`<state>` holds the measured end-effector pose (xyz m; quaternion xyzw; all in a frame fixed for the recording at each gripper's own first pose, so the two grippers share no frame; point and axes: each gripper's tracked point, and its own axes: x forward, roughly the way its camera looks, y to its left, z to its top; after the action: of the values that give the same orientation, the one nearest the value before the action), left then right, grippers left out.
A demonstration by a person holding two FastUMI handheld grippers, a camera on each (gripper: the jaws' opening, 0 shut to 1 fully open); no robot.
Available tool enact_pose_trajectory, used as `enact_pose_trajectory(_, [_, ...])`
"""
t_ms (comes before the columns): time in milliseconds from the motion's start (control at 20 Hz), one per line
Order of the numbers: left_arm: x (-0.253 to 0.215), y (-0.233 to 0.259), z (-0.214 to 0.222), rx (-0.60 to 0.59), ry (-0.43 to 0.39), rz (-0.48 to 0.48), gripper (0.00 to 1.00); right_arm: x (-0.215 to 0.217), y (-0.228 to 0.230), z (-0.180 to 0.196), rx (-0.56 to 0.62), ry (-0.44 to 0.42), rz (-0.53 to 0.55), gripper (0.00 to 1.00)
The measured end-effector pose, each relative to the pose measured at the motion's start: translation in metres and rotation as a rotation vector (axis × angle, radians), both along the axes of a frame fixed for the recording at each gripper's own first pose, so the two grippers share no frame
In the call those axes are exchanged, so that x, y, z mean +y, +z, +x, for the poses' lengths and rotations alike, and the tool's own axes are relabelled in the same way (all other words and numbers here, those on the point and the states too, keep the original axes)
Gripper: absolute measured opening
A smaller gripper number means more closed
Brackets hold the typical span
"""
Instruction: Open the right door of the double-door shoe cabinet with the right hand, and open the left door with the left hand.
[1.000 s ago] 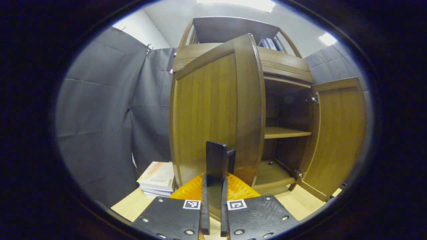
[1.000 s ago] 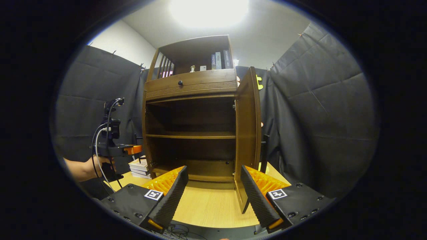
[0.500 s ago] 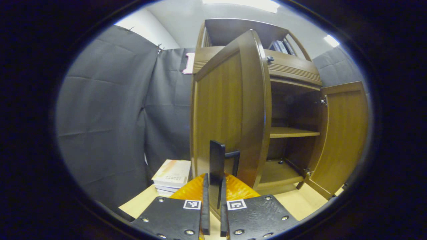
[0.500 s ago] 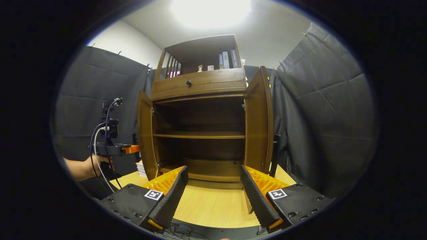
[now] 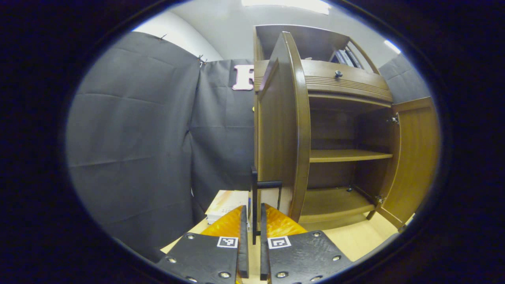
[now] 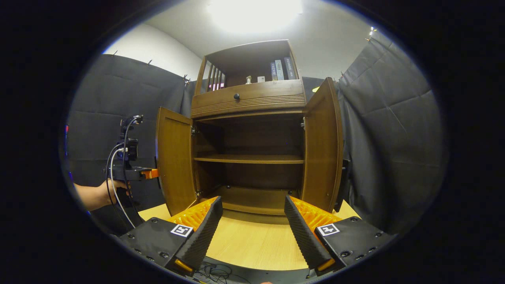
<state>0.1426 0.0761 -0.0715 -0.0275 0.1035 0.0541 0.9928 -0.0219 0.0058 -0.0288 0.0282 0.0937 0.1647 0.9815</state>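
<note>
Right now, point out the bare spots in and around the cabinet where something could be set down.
Free: the middle shelf, the cabinet floor below it, and the tabletop in front, between left door and right door. Crowded: the top shelf's books, and the book stack outside the left door.

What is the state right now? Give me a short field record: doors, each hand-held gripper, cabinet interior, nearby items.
left door: swung wide open
left door handle: dark bar, held between the fingers
left hand-held gripper: shut on left door handle
right door: wide open
right hand-held gripper: open, back from the cabinet, touching nothing
cabinet interior: one shelf, nothing seen stored on it
drawer: closed, above the doors
nearby items: stack of books beside the cabinet
</note>
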Motion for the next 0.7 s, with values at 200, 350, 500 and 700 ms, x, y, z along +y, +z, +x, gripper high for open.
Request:
enact_pose_trajectory(200, [0.02,0.0,-0.013,-0.003,0.025,0.017,0.14,0.008,0.002,-0.003,-0.003,0.007,0.007,0.98])
enact_pose_trajectory(350, [0.038,0.001,-0.026,-0.005,0.054,0.041,0.14,0.009,0.005,-0.003,-0.009,0.003,0.01,0.98])
enact_pose_trajectory(500, [0.06,0.008,-0.04,-0.017,0.092,0.052,0.14,0.01,0.009,-0.006,-0.02,-0.001,0.005,0.98])
enact_pose_trajectory(700, [0.06,0.022,-0.061,-0.045,0.07,0.035,0.13,0.008,0.017,-0.01,-0.043,-0.019,-0.006,0.98])
